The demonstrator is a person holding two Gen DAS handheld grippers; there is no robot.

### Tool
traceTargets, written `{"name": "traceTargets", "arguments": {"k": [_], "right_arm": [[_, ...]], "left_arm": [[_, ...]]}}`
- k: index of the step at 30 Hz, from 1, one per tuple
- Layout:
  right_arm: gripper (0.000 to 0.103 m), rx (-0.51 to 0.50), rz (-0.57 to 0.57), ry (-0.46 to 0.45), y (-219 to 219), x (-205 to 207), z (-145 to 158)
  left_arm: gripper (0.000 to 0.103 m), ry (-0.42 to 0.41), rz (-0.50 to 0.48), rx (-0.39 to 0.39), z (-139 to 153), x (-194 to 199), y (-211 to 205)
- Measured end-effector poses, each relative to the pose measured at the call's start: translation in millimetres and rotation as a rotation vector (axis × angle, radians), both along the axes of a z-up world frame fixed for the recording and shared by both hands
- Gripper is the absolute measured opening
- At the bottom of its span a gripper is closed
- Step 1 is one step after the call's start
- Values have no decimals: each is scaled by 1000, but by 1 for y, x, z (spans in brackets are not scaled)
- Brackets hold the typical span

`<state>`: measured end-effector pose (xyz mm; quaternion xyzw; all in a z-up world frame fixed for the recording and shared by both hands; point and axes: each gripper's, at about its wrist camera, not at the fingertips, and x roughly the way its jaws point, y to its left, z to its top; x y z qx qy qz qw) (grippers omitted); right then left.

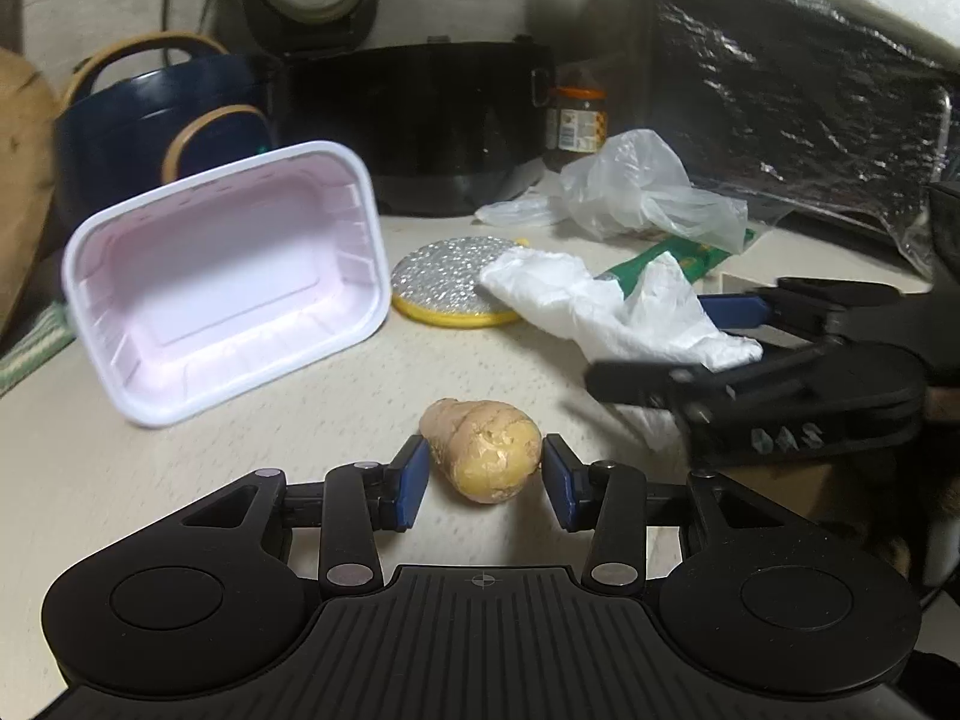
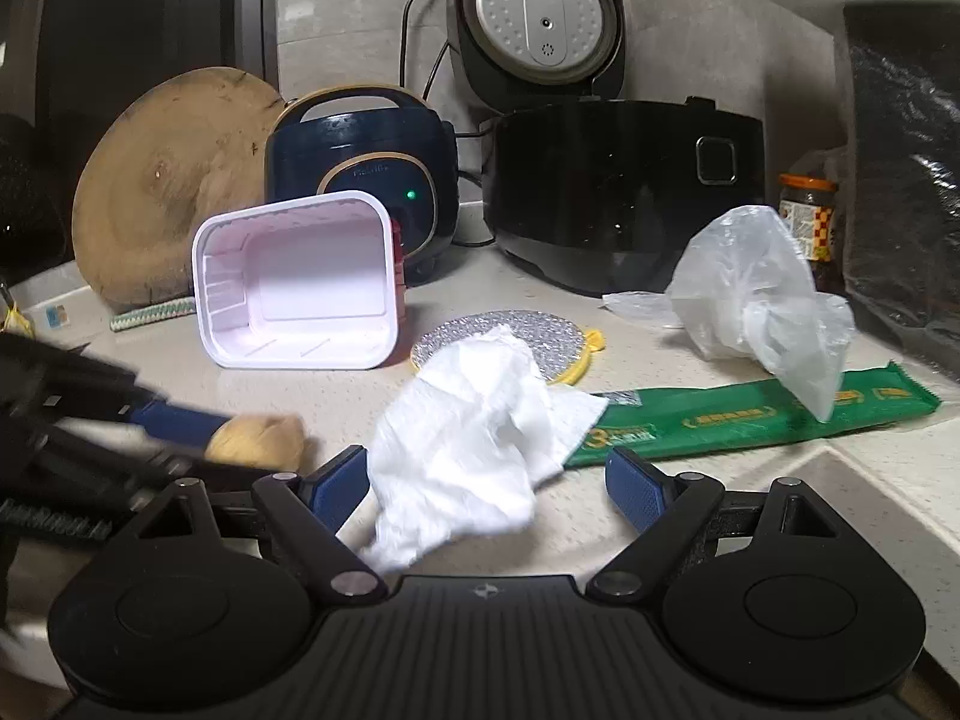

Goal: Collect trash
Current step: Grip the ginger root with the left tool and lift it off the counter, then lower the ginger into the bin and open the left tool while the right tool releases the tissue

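Note:
A cut piece of ginger (image 1: 486,450) lies on the pale counter (image 1: 180,480) between the blue pads of my left gripper (image 1: 487,486). The jaws stand open, close on either side of it. In the right wrist view the same ginger (image 2: 258,438) shows beside a blurred left finger (image 2: 174,420). My right gripper (image 2: 486,492) is wide open around a crumpled white paper towel (image 2: 468,444), its pads clear of the paper. A white plastic tray (image 1: 228,282) lies tipped on its side. A clear plastic bag (image 2: 756,294) rests on a green wrapper (image 2: 750,420).
A round silver pad with a yellow rim (image 1: 447,288) lies behind the towel. Two cookers (image 2: 624,192) (image 2: 360,162), a wooden board (image 2: 174,180), a jar (image 2: 807,216) and a black foil bag (image 1: 798,114) line the back. The counter drops off at a ledge (image 2: 888,498) on the right.

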<state>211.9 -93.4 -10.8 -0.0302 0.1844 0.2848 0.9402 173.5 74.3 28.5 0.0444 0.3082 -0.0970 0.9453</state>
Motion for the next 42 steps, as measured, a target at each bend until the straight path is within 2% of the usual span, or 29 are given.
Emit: {"name": "traceTargets", "arguments": {"k": [2,4,9,10,15,21,25,29,32,35,38,42], "right_arm": [[79,7,4,14,5,4,1],[43,-9,26,31,11,6,1],[17,-48,64,42,21,-2,4],[15,-43,70,43,20,-5,5],[13,11,66,14,2,-30,19],[13,75,27,-19,-36,-70,30],[13,100,-37,-32,-70,-102,24],[13,95,-123,-16,-106,-129,4],[13,78,-192,17,-130,-143,-20],[13,79,-255,82,-154,-146,-49],[13,90,-311,172,-174,-138,-83],[13,87,-352,292,-191,-121,-129]], "left_arm": [[46,-11,12,-14,2,-7,5],[46,-28,19,-18,6,-13,8],[46,-65,36,-39,11,-29,15],[46,-70,36,-46,11,-31,15],[46,-108,14,-95,18,-48,9],[46,-145,-91,-166,20,-73,-24],[46,-156,-208,-213,8,-95,-59],[46,-131,-324,-242,-19,-110,-96],[46,-72,-394,-242,-51,-111,-124],[46,15,-421,-245,-86,-101,-140],[46,145,-405,-268,-131,-79,-150],[46,374,-336,-312,-215,-39,-159]]}}
